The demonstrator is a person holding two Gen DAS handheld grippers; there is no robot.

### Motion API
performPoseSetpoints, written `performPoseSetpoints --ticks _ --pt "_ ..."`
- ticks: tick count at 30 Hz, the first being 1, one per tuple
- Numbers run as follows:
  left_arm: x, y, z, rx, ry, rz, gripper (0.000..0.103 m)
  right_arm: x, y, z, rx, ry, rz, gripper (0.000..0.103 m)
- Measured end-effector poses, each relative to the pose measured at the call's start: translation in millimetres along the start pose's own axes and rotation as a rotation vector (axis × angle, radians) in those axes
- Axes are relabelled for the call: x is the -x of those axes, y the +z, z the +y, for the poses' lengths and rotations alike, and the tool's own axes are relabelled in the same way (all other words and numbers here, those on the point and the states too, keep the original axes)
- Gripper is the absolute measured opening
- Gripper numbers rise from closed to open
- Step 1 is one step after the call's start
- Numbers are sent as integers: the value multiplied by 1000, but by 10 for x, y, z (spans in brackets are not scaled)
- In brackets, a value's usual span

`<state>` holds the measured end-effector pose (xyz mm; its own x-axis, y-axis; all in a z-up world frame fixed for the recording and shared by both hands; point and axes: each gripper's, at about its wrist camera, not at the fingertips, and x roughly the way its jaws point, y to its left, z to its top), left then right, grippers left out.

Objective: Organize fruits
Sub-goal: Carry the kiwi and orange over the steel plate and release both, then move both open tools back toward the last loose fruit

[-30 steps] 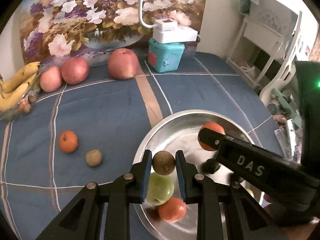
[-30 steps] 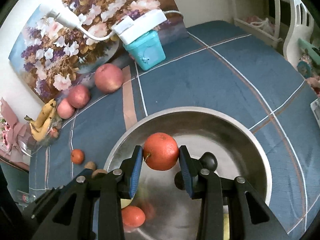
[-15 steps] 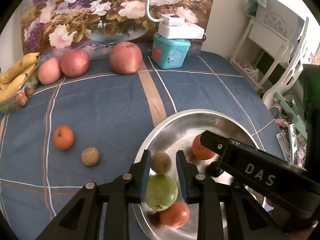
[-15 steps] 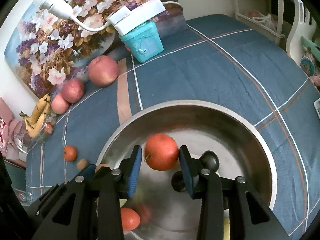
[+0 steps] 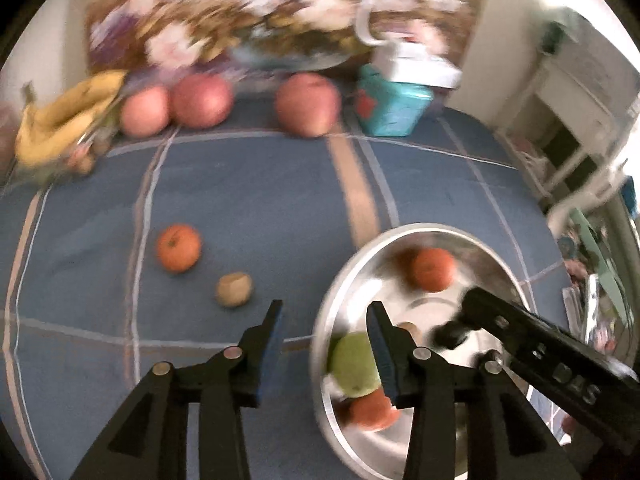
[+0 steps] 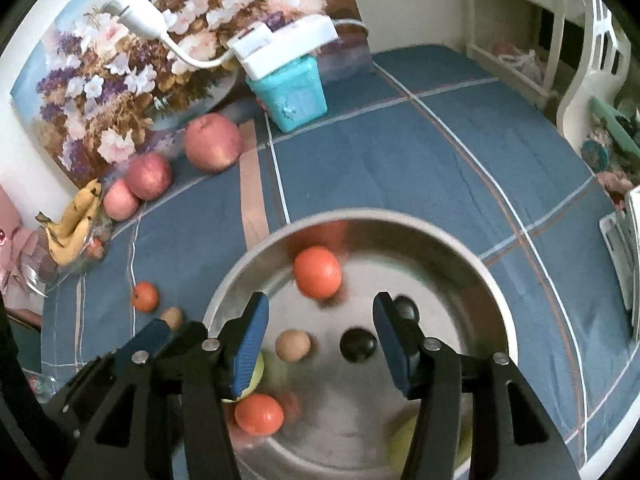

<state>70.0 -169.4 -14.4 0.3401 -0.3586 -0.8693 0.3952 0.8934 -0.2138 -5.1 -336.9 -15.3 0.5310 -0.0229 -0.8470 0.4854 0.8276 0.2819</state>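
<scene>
Both tongs gape wide, holding nothing. The small brown round fruit (image 5: 234, 289) on the blue cloth lies just ahead-left of the left gripper (image 5: 324, 334), nearer it than the right gripper (image 6: 318, 332), which hangs over the steel bowl (image 6: 472, 252).

I count three apples (image 6: 213, 143), three oranges (image 6: 317, 272), two small brown fruits (image 6: 293, 345), one green fruit (image 5: 354, 358), one banana bunch (image 6: 74, 224), one metal bowl (image 6: 472, 264).

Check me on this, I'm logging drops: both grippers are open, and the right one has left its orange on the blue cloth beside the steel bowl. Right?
Not quite. Both the left gripper and right gripper are open, but the orange lies inside the steel bowl, not on the blue cloth. The right wrist view shows it near the bowl's far wall.
</scene>
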Motion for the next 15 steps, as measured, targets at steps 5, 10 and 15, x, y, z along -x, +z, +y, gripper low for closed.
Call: performPoseSetpoints --ticks 5,10,15 --pt "37 6 275 91 48 15 46 26 -97 14 -1 5 42 56" --pt "132 19 480 159 44 10 59 84 -129 111 44 -6 33 56" --pt "181 49 607 197 65 10 79 116 -130 219 83 -7 19 67"
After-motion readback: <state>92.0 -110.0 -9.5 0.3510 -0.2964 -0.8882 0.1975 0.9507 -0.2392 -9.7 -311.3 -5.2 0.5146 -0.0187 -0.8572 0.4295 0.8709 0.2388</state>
